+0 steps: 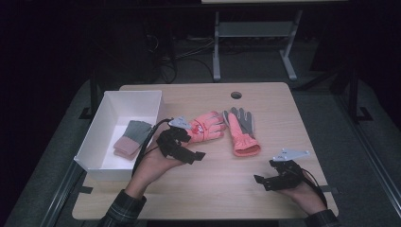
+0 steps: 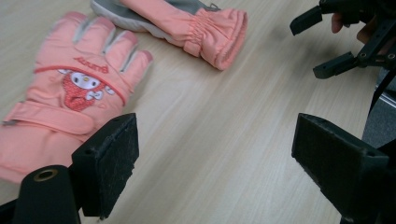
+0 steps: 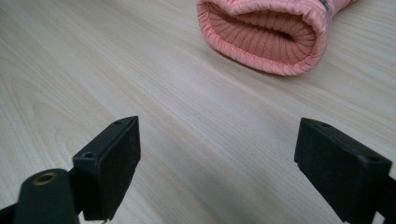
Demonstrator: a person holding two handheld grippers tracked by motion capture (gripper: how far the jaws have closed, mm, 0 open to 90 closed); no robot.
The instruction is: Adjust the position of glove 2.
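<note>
Gloves wait on the table, approach step.
Left gripper [image 1: 191, 152] and right gripper [image 1: 265, 181] both gape empty; next, close on cartoon glove [image 2: 70, 93], then box [image 1: 90, 142].

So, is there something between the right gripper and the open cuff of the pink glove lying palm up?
Nothing visible. Only bare wooden table lies between the open right gripper and the ribbed cuff of the pink palm-up glove.

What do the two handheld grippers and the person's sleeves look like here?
Both the left gripper and the right gripper are black, each with two blocky jaws, a grey three-cornered plate on top and a trailing black cable. The sleeves are dark plaid.
</note>
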